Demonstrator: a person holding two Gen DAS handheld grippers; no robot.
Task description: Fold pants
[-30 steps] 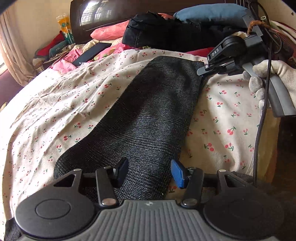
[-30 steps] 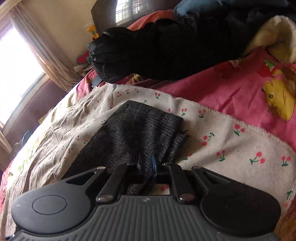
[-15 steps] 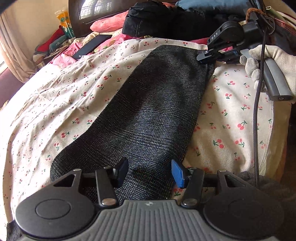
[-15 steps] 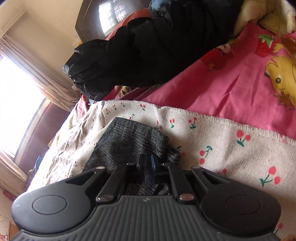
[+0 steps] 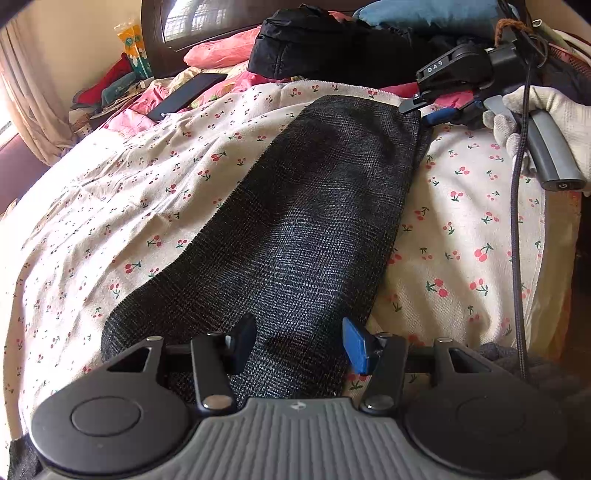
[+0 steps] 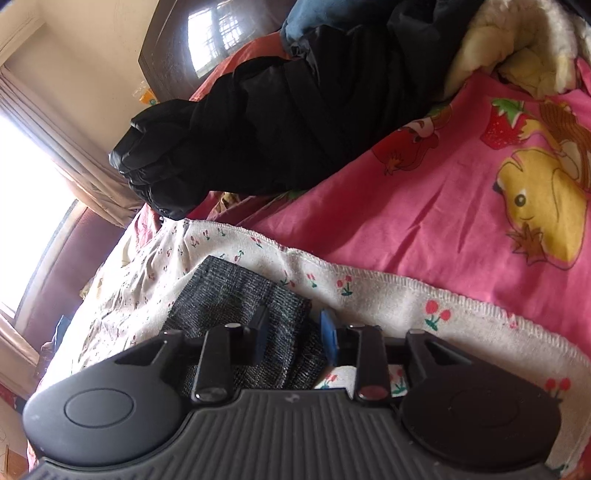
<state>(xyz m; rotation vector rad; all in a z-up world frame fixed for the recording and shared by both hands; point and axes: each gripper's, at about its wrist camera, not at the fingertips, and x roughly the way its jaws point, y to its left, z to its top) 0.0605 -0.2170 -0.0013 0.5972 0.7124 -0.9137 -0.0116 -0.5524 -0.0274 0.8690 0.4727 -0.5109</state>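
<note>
right hand-held gripper [image 6: 291, 332] opening, released one pants [image 5: 295, 229]; left [image 5: 299, 343] half-open, empty.

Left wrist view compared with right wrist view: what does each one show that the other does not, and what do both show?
Only the left wrist view shows the full length of the grey pants, the gloved hand holding the right tool at their far corner, a black phone and a hanging cable.

Only the right wrist view shows the cartoon print on the pink sheet and a cream fleece.

Both show the pants, the cherry-print cloth, the black clothing pile and the dark headboard. The right tool's jaws are opening over the pants' corner.
</note>
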